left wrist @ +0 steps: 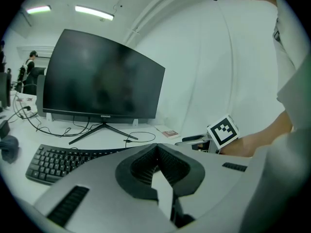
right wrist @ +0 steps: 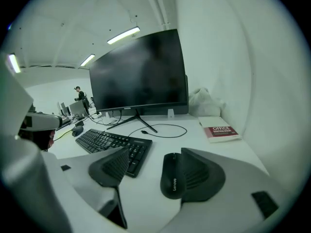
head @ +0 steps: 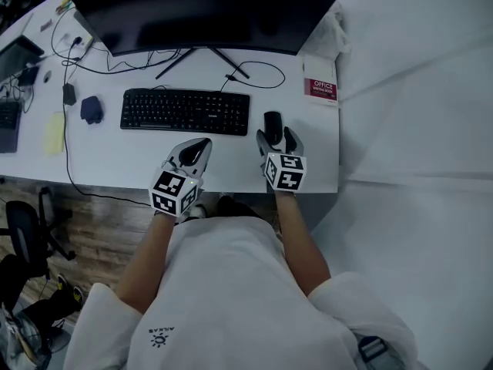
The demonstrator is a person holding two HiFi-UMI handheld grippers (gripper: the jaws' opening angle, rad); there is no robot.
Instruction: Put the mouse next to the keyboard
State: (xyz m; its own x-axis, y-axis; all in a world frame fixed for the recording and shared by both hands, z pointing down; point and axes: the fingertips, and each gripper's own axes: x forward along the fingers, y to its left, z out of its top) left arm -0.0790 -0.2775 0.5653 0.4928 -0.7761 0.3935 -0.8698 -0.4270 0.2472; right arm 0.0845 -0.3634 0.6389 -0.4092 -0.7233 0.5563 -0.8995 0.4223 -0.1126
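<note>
The black matte computer mouse (head: 273, 123) lies on the white bench (head: 115, 160), just beside the right end of the black flat keyboard (head: 185, 111) and not touching it. The right hand-held gripper (head: 277, 137) straddles the mouse with its jaws spread wide: the mouse lies close against the right pad, and the left pad stands clear. The left hand-held gripper (head: 196, 149) is in front of the keyboard, its jaws pressed together on nothing. A dark curved monitor (head: 208, 10) stands behind.

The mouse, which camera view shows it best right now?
The right gripper view: the mouse lies close and large between the right gripper's open fingers, beside one. The head view shows it small and dark, right of the keyboard. The left gripper view doesn't show it clearly.
</note>
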